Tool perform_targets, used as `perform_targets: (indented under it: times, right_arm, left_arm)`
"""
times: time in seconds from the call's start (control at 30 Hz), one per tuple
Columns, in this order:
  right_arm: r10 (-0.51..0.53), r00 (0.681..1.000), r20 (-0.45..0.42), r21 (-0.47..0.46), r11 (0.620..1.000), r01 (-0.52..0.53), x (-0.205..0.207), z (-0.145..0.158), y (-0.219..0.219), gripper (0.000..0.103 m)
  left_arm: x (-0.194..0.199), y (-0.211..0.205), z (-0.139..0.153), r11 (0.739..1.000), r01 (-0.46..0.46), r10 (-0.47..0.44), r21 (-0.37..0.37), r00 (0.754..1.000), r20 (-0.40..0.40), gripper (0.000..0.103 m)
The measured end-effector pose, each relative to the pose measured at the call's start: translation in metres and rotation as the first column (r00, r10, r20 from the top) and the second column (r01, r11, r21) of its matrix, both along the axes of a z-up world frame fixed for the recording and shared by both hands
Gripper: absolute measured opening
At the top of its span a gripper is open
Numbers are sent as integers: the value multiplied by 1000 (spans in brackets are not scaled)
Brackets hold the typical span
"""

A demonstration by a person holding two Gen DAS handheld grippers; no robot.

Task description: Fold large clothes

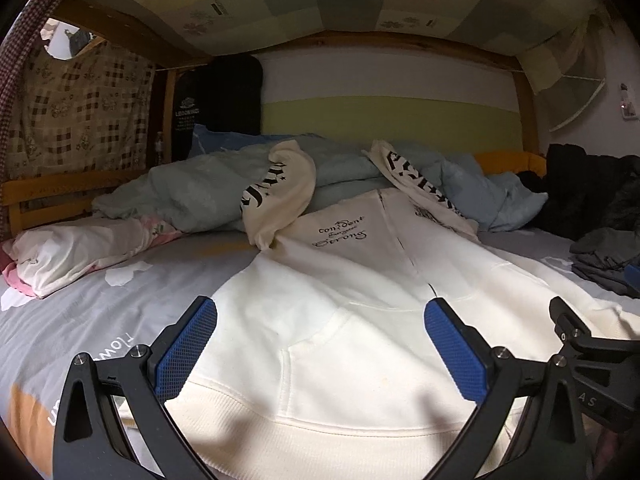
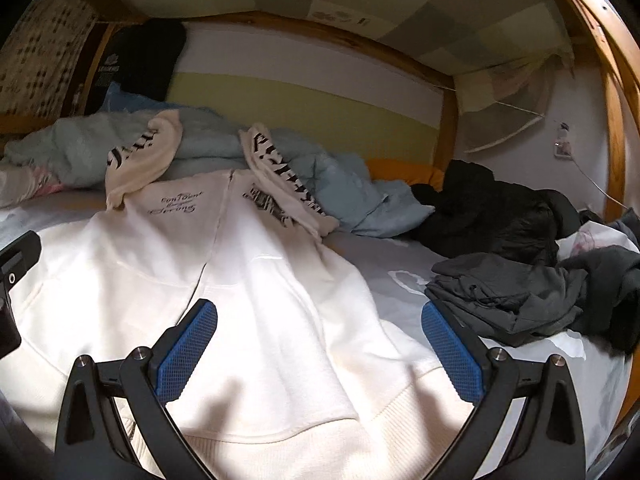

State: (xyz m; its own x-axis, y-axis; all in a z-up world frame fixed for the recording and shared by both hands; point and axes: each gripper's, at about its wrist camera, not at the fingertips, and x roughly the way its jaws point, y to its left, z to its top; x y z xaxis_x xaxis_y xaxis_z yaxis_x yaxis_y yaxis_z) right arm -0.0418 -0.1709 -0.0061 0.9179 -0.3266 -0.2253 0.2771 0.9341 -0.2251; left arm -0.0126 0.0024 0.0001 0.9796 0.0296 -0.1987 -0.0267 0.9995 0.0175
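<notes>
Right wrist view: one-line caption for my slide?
Open right gripper poised above the hem of a white zip hoodie spread flat on the bed, dark clothes piled alongside.

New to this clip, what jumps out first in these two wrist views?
The big white zip hoodie spread front-up across the bed, hem nearest the cameras, its black-lettered sleeves thrown up onto the crumpled pale blue duvet behind it. Both claws hang open over the hem: the left claw over the left half, the right claw over the right half. A heap of dark clothes sits on the grey sheet to the right.
</notes>
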Motion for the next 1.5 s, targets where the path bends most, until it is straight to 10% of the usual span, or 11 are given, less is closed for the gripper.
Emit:
perform_targets:
  times: [0.33,1.13,1.5]
  right_arm:
    - [99,992,-73,38,995,-96,13,-1,-2,103]
    - [63,994,85,-78,995,-56,-22,1,15,103]
    - [85,996,-32,45,995,-84,-42,51,-16,103]
  left_arm:
    - [8,-11,-2,997,71,-70,37,997,-37,103]
    - [-32,-13,1,996,62,-72,71,988,136,103]
    - [-9,18,48,999,-6,13,40,983,-184,103]
